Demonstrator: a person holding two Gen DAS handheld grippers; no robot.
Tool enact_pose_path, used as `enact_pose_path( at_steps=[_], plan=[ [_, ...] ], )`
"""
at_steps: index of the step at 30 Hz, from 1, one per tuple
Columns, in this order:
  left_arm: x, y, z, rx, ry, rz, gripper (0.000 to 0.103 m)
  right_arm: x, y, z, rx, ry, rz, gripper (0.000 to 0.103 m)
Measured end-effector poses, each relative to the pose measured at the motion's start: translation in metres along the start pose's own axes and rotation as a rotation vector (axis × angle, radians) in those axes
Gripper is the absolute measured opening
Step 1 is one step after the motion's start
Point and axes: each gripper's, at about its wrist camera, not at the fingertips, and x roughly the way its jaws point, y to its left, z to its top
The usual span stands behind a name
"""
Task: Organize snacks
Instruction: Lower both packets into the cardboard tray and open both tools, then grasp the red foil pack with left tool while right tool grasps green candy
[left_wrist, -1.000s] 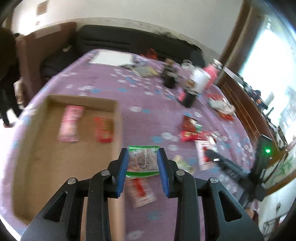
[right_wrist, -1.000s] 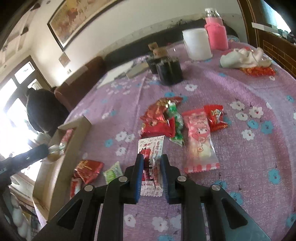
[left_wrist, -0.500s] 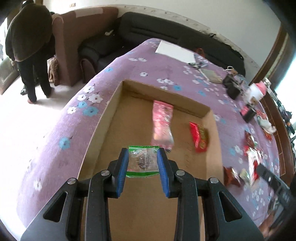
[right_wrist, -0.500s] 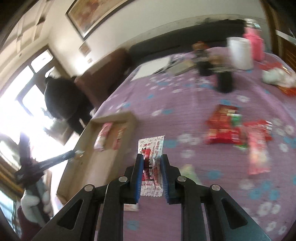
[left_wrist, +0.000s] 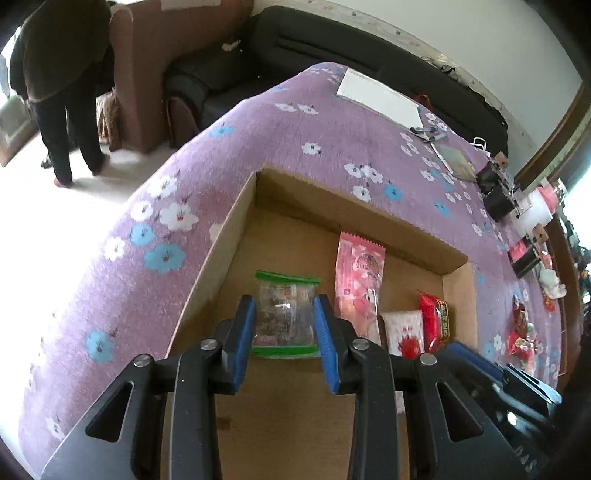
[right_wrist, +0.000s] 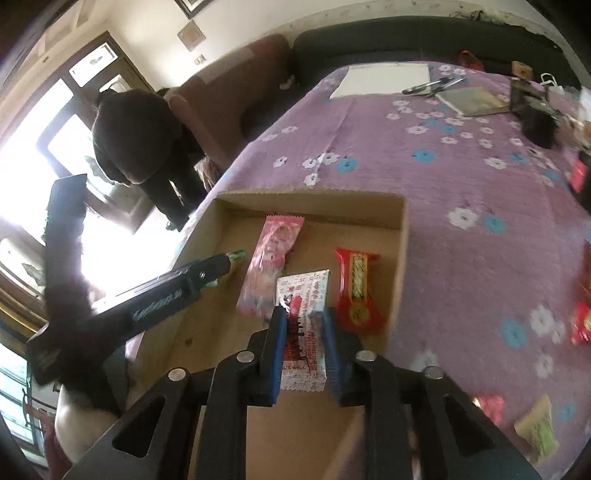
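Left claw (left_wrist: 284, 326) is pinching the green-edged packet (left_wrist: 286, 314); right claw (right_wrist: 303, 332) is loosening, its jaws opening around the white-red packet (right_wrist: 304, 321), both hanging over the cardboard box (left_wrist: 229, 236) floor.

Snack count at the box

One brown cardboard box (right_wrist: 400, 258), four snack packets over it: green-edged clear (left_wrist: 286, 314), pink (right_wrist: 273, 266), white-red (right_wrist: 304, 325), red (right_wrist: 356, 291).

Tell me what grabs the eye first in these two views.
The open cardboard box on the purple flowered cloth, with a long pink snack pack and a red one lying inside. Over it, the left hand-held gripper holds a clear green-edged packet. The right hand-held gripper has a white and red packet between its opening jaws.
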Motion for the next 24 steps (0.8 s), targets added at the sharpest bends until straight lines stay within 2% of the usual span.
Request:
enact_pose_path(
  at_steps=[4,8,10,14,16,21,24],
  plan=[
    [-0.019,0.004,-0.010,-0.014,-0.034,-0.003,0.030,-0.018,-0.008,-0.004,0.031,-0.040,0.038,0.029],
    [-0.051,0.006,-0.034,-0.020,-0.082,0.003,0.032,-0.068,-0.032,-0.018,0.035,-0.119,0.018,0.042],
    [-0.072,0.003,-0.051,-0.004,-0.111,-0.007,0.032,-0.087,-0.050,-0.027,0.032,-0.143,-0.014,0.043],
    [-0.106,-0.015,-0.084,0.060,-0.190,-0.027,0.052,-0.114,-0.089,-0.056,0.012,-0.166,-0.136,0.044],
    [-0.119,-0.029,-0.101,0.098,-0.215,-0.042,0.054,-0.118,-0.104,-0.069,0.011,-0.159,-0.172,0.044],
    [-0.128,-0.060,-0.126,0.127,-0.195,-0.113,0.054,-0.120,-0.133,-0.096,0.032,-0.135,-0.180,0.044],
    [-0.128,-0.082,-0.133,0.165,-0.171,-0.154,0.054,-0.118,-0.138,-0.100,0.033,-0.143,-0.178,0.054]
  ],
)
